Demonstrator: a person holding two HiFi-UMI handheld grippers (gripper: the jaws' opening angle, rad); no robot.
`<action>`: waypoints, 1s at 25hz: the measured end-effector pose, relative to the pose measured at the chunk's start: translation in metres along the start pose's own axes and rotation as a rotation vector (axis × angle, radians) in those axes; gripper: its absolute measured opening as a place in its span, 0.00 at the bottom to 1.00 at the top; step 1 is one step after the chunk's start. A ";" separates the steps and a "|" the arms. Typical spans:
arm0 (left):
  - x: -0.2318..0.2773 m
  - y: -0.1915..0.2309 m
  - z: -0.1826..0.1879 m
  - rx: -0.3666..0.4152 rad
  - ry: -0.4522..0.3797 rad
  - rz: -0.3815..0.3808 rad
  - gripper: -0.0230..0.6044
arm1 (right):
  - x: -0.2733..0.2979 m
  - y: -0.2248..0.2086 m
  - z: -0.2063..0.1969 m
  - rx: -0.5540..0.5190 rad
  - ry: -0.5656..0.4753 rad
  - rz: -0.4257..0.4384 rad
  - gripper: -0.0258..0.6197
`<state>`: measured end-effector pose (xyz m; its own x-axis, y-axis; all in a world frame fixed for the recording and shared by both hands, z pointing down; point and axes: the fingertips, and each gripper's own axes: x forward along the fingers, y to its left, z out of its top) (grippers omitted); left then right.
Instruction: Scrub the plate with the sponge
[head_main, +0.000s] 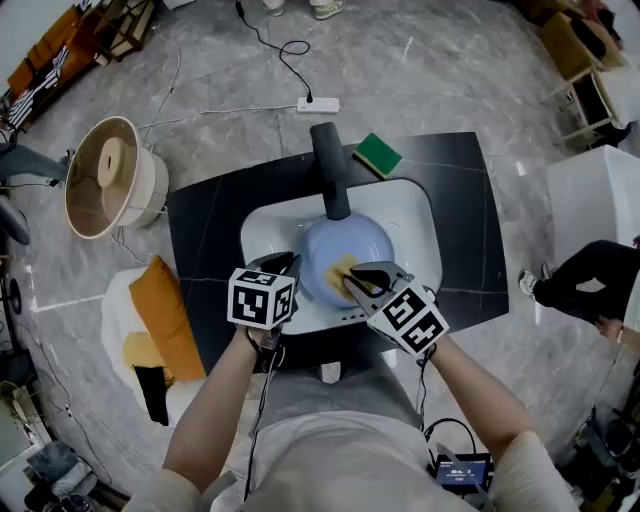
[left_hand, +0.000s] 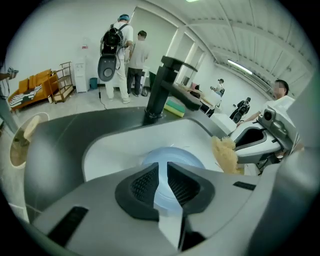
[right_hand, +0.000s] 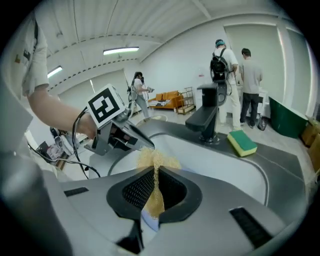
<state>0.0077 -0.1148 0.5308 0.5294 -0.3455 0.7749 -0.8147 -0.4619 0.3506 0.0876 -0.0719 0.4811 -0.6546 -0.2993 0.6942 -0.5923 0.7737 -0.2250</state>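
The right gripper (right_hand: 154, 176) pinches the soft, light tan scrubber (right_hand: 158, 160), while the left gripper (left_hand: 163, 172), jaws slightly apart and empty, could steady the stiff, likely slippery plate (head_main: 345, 245) at its 8 o'clock rim.

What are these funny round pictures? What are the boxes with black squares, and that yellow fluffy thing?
A person stands at a sink and holds a grabbing tool with two jaws in each hand. The boxes with square markers are part of those tools. One picture comes from a camera on the person's head, looking down. The other two come from cameras riding on the tools.

A pale blue round plate lies in the white sink, by the black tap. A green and yellow sponge lies on the black counter near the tap.

The right gripper pinches the fluffy thing, a tan mesh scrubber. The left gripper holds nothing, and its jaws stand a little apart.
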 end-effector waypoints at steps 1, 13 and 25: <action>-0.009 -0.001 0.006 0.007 -0.019 0.002 0.14 | -0.006 -0.001 0.006 -0.006 -0.019 -0.024 0.12; -0.122 -0.041 0.080 0.195 -0.297 0.015 0.09 | -0.108 0.025 0.110 0.002 -0.366 -0.220 0.12; -0.235 -0.081 0.135 0.336 -0.624 0.074 0.08 | -0.205 0.053 0.183 -0.094 -0.614 -0.367 0.12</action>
<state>-0.0189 -0.1062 0.2490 0.5940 -0.7426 0.3095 -0.7900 -0.6111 0.0499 0.1042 -0.0715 0.2010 -0.5833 -0.7878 0.1981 -0.8000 0.5994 0.0282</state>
